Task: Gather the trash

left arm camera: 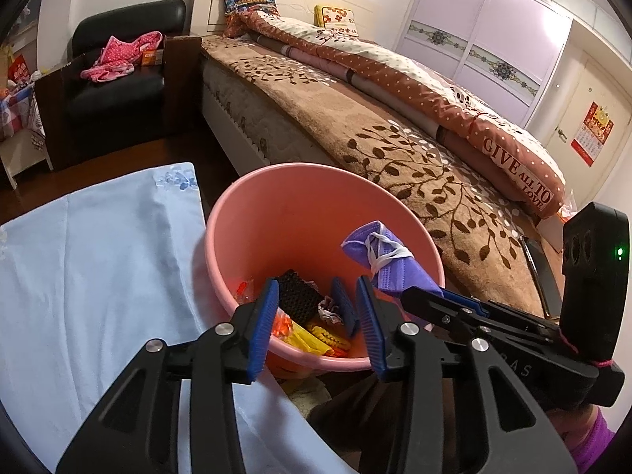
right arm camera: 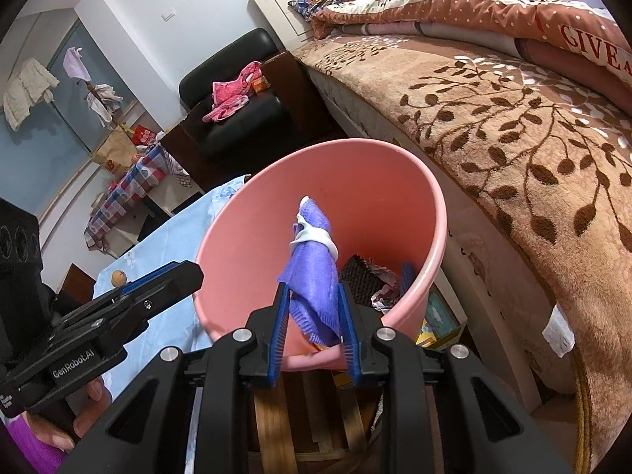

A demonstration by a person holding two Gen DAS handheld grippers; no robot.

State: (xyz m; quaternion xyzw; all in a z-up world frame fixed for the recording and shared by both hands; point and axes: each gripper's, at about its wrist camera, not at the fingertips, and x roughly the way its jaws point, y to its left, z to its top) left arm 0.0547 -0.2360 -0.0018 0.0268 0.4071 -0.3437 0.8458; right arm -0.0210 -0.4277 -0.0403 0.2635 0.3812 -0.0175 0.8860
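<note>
Closest in, the left gripper (left arm camera: 316, 312) has its ribbed blue pads spread wide with nothing between them. The right gripper (right arm camera: 314, 312) pinches a rolled purple face mask (right arm camera: 314, 272), soft pleated fabric wrapped in its white ear loop, held over the mouth of the smooth pink plastic bucket (right arm camera: 395, 197). Crinkly wrappers (left arm camera: 316, 337) and a black textured block (left arm camera: 298, 296) sit at the bottom. Beyond it is the fuzzy leaf-print bed blanket (left arm camera: 395, 150).

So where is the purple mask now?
The purple mask is between the right gripper's pads, over the pink bucket's near rim, beside the bed.
</note>
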